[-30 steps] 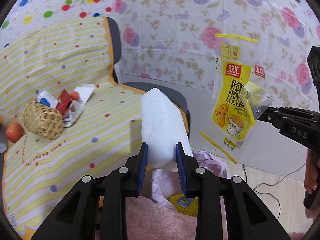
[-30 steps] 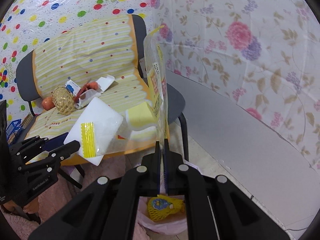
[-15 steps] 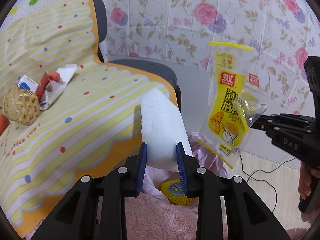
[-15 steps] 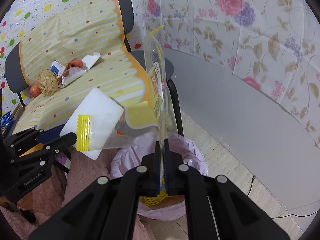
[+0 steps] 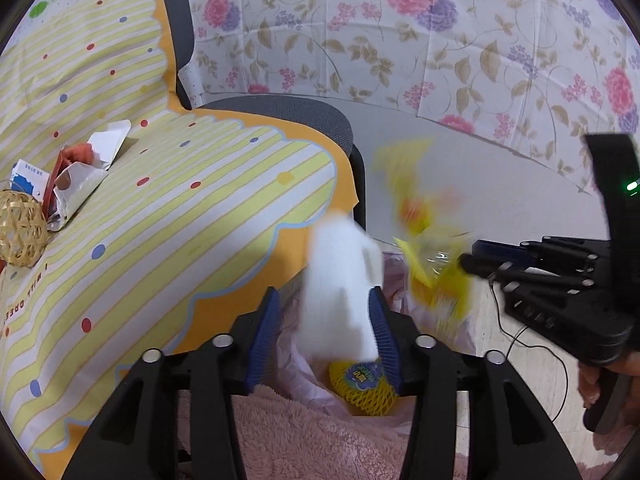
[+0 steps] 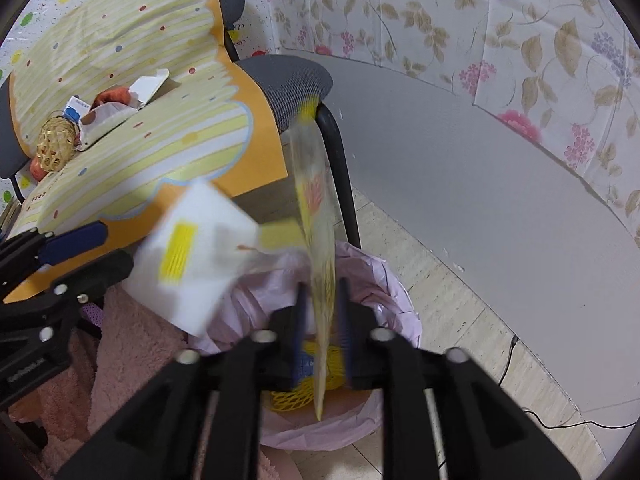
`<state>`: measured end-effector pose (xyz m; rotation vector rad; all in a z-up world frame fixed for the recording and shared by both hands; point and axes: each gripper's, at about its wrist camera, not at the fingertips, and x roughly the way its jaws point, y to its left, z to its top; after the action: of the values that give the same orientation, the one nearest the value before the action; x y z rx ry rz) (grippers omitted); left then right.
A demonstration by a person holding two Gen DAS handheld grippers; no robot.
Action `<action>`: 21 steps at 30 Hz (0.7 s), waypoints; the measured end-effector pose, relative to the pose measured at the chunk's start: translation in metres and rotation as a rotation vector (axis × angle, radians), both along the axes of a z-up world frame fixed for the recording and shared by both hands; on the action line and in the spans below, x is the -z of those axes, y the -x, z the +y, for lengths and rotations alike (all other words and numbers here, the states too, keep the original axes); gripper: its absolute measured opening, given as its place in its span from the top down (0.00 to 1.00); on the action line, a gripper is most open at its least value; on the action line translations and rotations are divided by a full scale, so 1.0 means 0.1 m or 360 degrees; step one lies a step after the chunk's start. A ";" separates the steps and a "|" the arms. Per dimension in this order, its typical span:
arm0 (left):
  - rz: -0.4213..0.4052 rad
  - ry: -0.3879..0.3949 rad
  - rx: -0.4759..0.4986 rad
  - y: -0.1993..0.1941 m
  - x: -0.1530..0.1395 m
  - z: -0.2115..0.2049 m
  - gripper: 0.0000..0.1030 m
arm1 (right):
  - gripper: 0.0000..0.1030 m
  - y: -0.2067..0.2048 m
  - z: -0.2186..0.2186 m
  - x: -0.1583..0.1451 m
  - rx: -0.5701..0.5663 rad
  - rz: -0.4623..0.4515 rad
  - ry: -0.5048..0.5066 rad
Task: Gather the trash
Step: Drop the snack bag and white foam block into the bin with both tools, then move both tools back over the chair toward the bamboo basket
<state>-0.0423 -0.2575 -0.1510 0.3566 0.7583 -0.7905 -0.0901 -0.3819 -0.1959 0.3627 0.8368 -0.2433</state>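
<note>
A: Release step. Both pieces must fall inside the bin, so keep both grippers over its pink liner until each piece drops clear.

B: Left gripper: jaws have just been opening, now about half wide; the white foam block sits loose between them, blurred, over the bin.

A: Right gripper?

B: Jaws have just been opening too, a narrow gap. The yellow snack wrapper slips between the pads, tip above the yellow net already in the bin.

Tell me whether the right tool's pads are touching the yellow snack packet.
Apart. The right wrist view shows the yellow snack packet blurred between the right tool, whose jaws have just been opening, with gaps on both sides.
</note>
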 end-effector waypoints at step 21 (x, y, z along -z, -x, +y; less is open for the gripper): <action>-0.0098 0.0166 -0.0427 -0.14 -0.69 1.12 0.44 | 0.68 0.13 0.31 -1.09 -0.0139 -0.0362 0.0080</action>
<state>-0.0279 -0.1456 -0.0824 0.1799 0.6871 -0.5611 -0.1034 -0.3510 -0.0865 0.2996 0.6197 -0.1385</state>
